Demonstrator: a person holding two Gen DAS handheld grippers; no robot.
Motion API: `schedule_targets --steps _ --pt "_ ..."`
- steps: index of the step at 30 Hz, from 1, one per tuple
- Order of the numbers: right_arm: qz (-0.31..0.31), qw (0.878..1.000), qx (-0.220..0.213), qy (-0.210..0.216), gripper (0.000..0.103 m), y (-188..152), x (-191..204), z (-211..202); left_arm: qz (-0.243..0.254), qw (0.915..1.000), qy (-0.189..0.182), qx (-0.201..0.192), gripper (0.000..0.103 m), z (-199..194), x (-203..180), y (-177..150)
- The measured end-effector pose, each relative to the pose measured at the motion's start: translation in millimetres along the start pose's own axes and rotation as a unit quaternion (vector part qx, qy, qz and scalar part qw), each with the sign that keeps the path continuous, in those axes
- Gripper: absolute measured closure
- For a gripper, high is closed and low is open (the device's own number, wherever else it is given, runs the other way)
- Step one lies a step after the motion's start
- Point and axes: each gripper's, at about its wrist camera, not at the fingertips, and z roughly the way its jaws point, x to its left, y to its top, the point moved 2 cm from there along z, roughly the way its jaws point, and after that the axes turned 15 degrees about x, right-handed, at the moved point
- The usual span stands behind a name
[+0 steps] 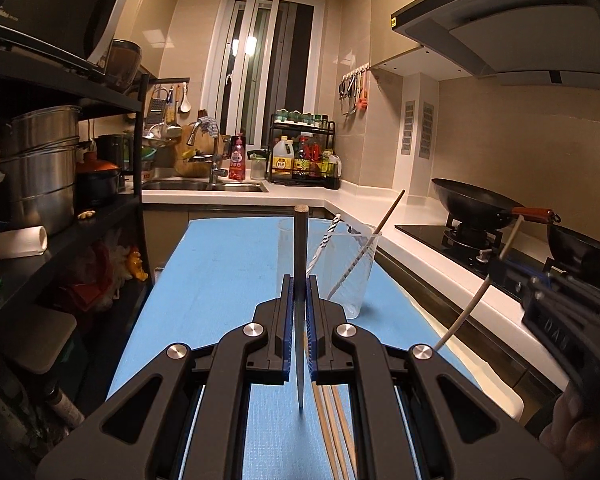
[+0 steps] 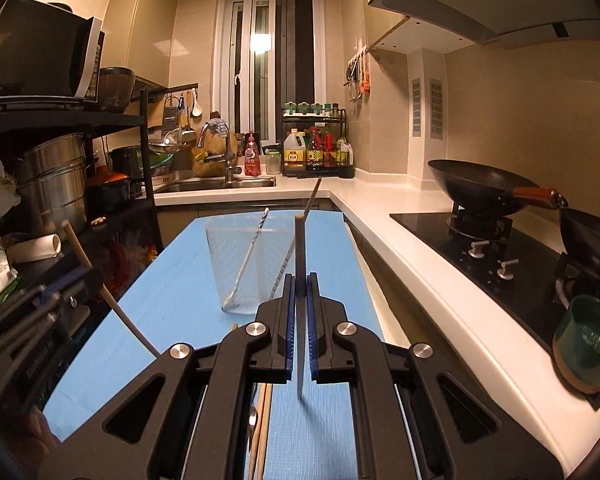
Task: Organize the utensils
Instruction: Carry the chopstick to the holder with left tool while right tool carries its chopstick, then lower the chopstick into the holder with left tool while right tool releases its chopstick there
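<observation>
My left gripper [image 1: 300,280] is shut on a chopstick [image 1: 301,248] held upright over the blue mat [image 1: 220,280]. My right gripper [image 2: 300,278] is shut on a pale chopstick [image 2: 300,252], also upright. A clear plastic cup [image 1: 346,276] stands on the mat just right of the left gripper, holding a striped chopstick [image 1: 324,248] and a wooden one [image 1: 388,212]. In the right wrist view the cup [image 2: 240,268] is just left of and beyond my gripper. Loose wooden chopsticks [image 1: 332,432] lie on the mat beneath the left gripper.
A gas stove with a black wok [image 2: 476,190] sits on the white counter at right, with a green cup [image 2: 584,344] near it. A black shelf with steel pots [image 1: 40,160] stands at left. The sink [image 1: 204,186] and a bottle rack [image 1: 304,156] are at the back.
</observation>
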Motion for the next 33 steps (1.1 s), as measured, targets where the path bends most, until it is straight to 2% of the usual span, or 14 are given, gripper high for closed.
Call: schedule_targets --steps 4,7,15,18,22,27,33 --pt "0.011 0.999 0.025 0.021 0.097 29.8 -6.2 2.1 0.011 0.9999 -0.004 0.004 0.097 2.0 -0.9 16.2" --pt "0.013 0.999 0.025 0.036 0.097 57.3 -10.2 2.6 0.020 0.9996 -0.016 0.010 0.097 4.5 -0.3 37.4" --pt "0.025 0.997 0.005 0.072 0.097 146.8 -18.2 10.8 0.005 0.9986 -0.052 0.012 0.097 20.9 15.9 120.6" --pt "0.035 0.995 -0.004 0.088 0.097 175.9 -20.0 16.4 0.004 0.9987 -0.051 -0.002 0.097 27.3 20.3 157.4" --pt "0.039 0.995 -0.029 0.088 0.097 208.4 -18.5 26.1 -0.002 0.9985 -0.049 -0.021 0.097 36.4 22.2 194.0" --pt "0.051 0.994 -0.033 0.089 0.097 217.5 -19.6 62.5 -0.026 0.9975 -0.058 -0.031 0.097 65.0 27.8 207.5" --pt "0.052 0.995 0.031 0.084 0.097 190.5 -15.6 125.8 -0.068 0.9933 -0.083 0.045 0.097 124.8 33.5 181.8"
